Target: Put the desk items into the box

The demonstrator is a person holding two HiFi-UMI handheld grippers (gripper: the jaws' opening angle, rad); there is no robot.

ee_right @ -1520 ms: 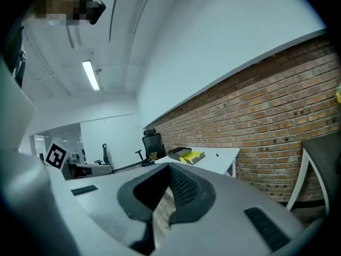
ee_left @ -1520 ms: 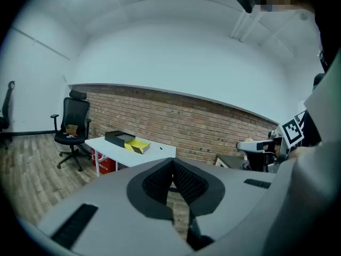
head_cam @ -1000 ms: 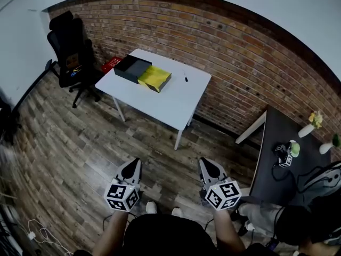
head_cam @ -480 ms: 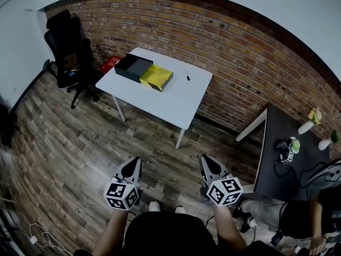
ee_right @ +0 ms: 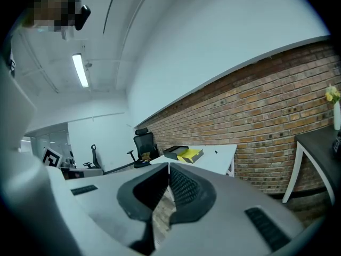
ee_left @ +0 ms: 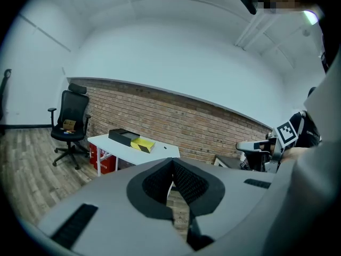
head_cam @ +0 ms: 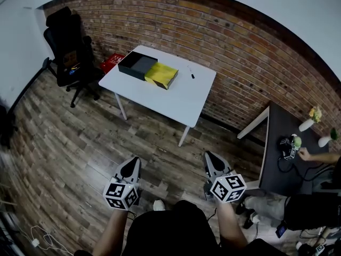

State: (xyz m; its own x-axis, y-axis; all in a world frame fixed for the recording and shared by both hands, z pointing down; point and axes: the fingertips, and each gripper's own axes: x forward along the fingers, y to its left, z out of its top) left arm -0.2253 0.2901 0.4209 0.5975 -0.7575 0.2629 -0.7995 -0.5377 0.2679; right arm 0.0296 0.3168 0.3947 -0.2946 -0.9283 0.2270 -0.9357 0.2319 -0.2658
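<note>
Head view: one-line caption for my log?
Left tool and right tool, both shut and empty, held above wood floor facing a white table with a black-and-yellow box.

- White table [head_cam: 173, 97]: rectangular, on slim white legs, standing close to the brick wall.
- Black box [head_cam: 136, 65]: open-topped, near the table's back left corner.
- Yellow box [head_cam: 161, 74]: lying beside the black one and touching it.
- Small dark pen-like item [head_cam: 192, 75]: near the back edge, apart from both boxes.
- Dark desk [head_cam: 277, 143]: at right, carrying two white vases [head_cam: 308, 124] with flowers, a small green-topped device [head_cam: 290, 147] and black cables [head_cam: 285, 168].
- Wood-plank floor [head_cam: 64, 143]: bears both tables, a black office chair [head_cam: 68, 41], a red crate [head_cam: 111, 63] by the white table's far corner, and a loose white cable [head_cam: 34, 242].
</note>
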